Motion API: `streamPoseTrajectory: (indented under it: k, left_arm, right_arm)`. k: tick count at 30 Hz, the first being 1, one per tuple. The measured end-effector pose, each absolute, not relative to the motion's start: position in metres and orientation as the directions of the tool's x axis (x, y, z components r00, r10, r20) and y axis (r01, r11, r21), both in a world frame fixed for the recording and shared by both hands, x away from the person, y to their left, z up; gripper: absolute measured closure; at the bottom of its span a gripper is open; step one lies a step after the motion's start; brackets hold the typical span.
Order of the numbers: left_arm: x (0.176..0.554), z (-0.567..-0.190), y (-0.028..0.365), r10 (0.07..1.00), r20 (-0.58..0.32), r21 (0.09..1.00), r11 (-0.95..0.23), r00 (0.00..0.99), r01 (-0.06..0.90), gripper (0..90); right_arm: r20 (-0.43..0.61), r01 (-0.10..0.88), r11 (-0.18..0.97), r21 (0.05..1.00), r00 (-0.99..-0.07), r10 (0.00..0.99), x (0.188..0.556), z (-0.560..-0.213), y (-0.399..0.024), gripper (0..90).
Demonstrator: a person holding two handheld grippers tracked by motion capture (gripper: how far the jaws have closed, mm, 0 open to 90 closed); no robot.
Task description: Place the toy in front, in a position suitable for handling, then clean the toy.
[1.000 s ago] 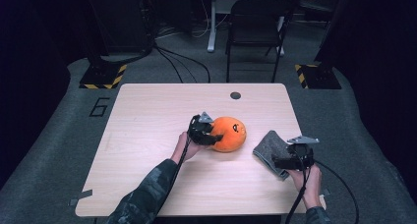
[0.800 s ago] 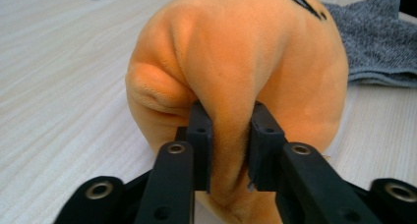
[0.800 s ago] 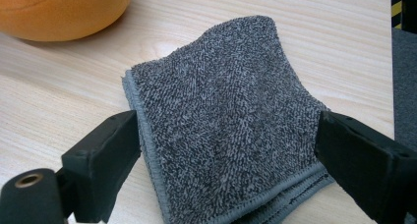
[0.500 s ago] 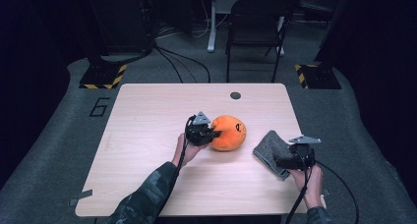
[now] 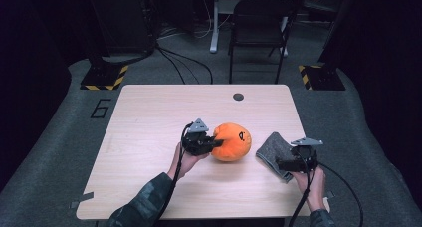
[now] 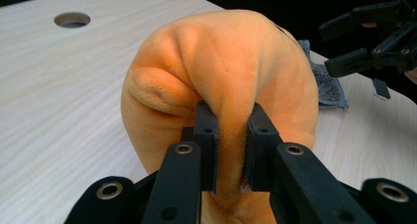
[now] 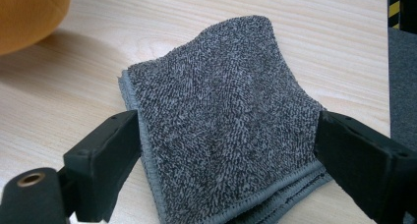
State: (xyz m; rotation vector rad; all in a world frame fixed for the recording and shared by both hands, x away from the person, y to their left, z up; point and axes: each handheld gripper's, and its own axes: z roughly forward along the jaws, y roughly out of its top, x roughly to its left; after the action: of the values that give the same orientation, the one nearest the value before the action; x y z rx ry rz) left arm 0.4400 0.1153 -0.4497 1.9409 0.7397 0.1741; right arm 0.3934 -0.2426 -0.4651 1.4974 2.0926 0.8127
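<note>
An orange plush ball (image 5: 233,142) with a black mark on it lies at the middle of the wooden table (image 5: 149,117). My left gripper (image 5: 215,142) is shut on a fold of its fabric at the left side. In the left gripper view the pinched orange plush ball (image 6: 221,62) bulges above the left gripper (image 6: 231,135). To the right lies a folded grey towel (image 5: 271,146). My right gripper (image 5: 278,163) holds it by its near end. In the right gripper view the right gripper (image 7: 228,135) has its wide-set jaws pressing both side edges of the grey towel (image 7: 221,86), which bows upward.
A round cable hole (image 5: 238,96) sits in the table near its far edge. A dark chair (image 5: 259,23) stands on the floor behind the table. Black blocks with yellow stripes (image 5: 104,77) lie on the floor at both far corners.
The left gripper has pinched the ball's fabric and drawn back slightly toward the person, pulling the ball's left side into a fold. The right gripper and towel have stayed put.
</note>
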Motion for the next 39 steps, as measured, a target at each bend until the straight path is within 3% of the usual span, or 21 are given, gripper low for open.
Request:
streamPoseTrajectory:
  k: [8, 14, 17, 24, 31, 35, 39]
  left_arm:
    - [0.441, -0.474, 0.116, 0.570, -0.242, 0.832, -0.294, 0.785, 0.470, 73.8]
    - [0.439, -0.467, 0.119, 0.575, -0.224, 0.838, -0.299, 0.787, 0.457, 37.0]
    - [0.432, -0.462, 0.123, 0.577, -0.219, 0.851, -0.281, 0.787, 0.443, 27.4]
    - [0.415, -0.461, 0.128, 0.575, -0.153, 0.849, -0.340, 0.804, 0.405, 16.9]
    - [0.407, -0.473, 0.123, 0.569, -0.094, 0.831, -0.406, 0.817, 0.379, 19.2]
    - [0.409, -0.479, 0.122, 0.580, -0.084, 0.823, -0.419, 0.811, 0.384, 26.2]
    - [0.408, -0.482, 0.125, 0.603, -0.080, 0.833, -0.397, 0.794, 0.386, 38.8]
  right_arm:
    - [-0.015, 0.693, 0.248, 0.677, -0.323, 0.946, 0.394, -0.468, -0.241, 9.8]
    - [-0.012, 0.700, 0.245, 0.671, -0.320, 0.947, 0.395, -0.469, -0.242, 9.7]
    - [-0.016, 0.694, 0.251, 0.675, -0.326, 0.945, 0.395, -0.470, -0.244, 9.7]
    - [-0.013, 0.701, 0.242, 0.671, -0.315, 0.949, 0.395, -0.469, -0.242, 9.6]
    - [-0.009, 0.693, 0.242, 0.679, -0.321, 0.947, 0.400, -0.469, -0.239, 9.4]
    - [0.006, 0.698, 0.224, 0.680, -0.311, 0.950, 0.411, -0.470, -0.235, 9.0]
    - [-0.004, 0.719, 0.224, 0.658, -0.294, 0.956, 0.427, -0.475, -0.227, 7.9]
